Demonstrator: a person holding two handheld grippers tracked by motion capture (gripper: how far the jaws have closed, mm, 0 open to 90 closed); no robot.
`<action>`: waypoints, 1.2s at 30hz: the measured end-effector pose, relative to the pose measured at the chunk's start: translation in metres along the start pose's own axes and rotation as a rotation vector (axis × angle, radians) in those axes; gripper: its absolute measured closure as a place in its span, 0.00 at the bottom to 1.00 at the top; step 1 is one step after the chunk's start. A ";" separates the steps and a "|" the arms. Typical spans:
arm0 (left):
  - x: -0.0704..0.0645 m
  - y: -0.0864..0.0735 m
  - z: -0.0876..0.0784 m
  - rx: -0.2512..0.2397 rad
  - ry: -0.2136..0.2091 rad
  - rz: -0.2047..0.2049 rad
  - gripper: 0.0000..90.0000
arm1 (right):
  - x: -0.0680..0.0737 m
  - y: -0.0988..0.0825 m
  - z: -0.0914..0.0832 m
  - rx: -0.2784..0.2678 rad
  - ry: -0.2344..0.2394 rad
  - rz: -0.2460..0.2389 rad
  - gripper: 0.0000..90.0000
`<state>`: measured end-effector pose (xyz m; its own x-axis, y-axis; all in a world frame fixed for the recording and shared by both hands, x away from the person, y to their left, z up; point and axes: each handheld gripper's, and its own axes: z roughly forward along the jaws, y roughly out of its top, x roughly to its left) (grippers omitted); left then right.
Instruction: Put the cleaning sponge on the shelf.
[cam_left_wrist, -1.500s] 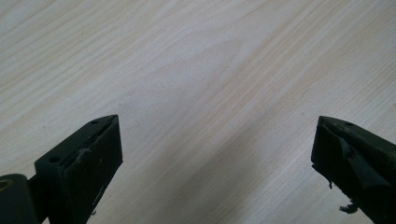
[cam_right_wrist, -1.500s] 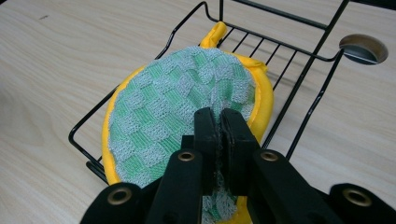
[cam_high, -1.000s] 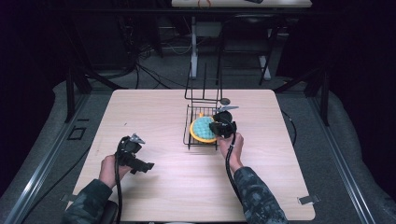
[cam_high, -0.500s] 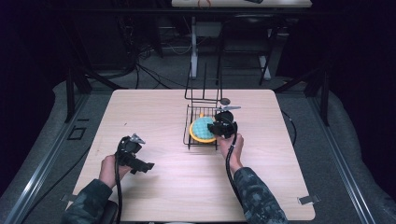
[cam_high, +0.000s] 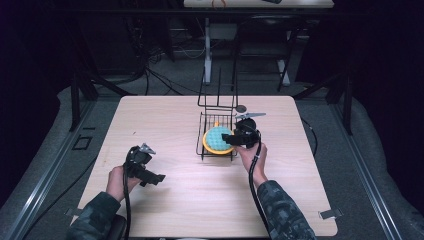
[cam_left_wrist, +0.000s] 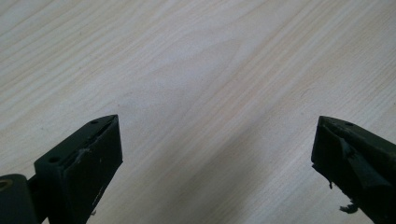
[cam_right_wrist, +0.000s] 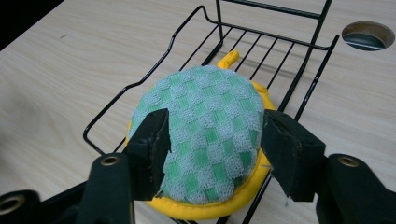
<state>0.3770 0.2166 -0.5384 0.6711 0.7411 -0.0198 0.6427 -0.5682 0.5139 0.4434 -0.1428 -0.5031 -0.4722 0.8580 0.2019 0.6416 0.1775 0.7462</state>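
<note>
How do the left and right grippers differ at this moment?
The left gripper points at bare table, nothing between its wide-open jaws; the right gripper straddles the green-and-yellow scrubber lying in the black wire rack, its jaws having just been opening. The left one's jaws stand wider apart. Both have black jaws and trailing cables.

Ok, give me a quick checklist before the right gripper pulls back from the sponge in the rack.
1. Sponge lies in the wire rack: ok.
2. Right gripper jaws have just been opening, sponge between them; whether the pads are clear of it: cannot tell.
3. Sponge's yellow rim overhangs the rack's near rail: not ok, may tip.
4. Rack stands flat on the table: ok.
5. Left gripper open, holding nothing, well away from the rack: ok.
</note>
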 end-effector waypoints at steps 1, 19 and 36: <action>0.000 0.000 0.000 0.001 0.000 0.001 0.02 | 0.000 0.000 -0.001 0.003 0.002 0.001 0.44; -0.001 0.000 0.000 -0.003 0.004 0.000 0.02 | -0.007 -0.014 -0.052 0.047 0.020 -0.084 0.14; -0.001 0.001 0.001 0.000 -0.007 0.004 0.02 | -0.025 -0.059 -0.134 0.049 -0.041 -0.092 0.04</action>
<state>0.3770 0.2152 -0.5387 0.6762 0.7363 -0.0243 0.6401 -0.5709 0.5142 0.3365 -0.2387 -0.4672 -0.5063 0.8557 0.1071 0.6257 0.2790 0.7285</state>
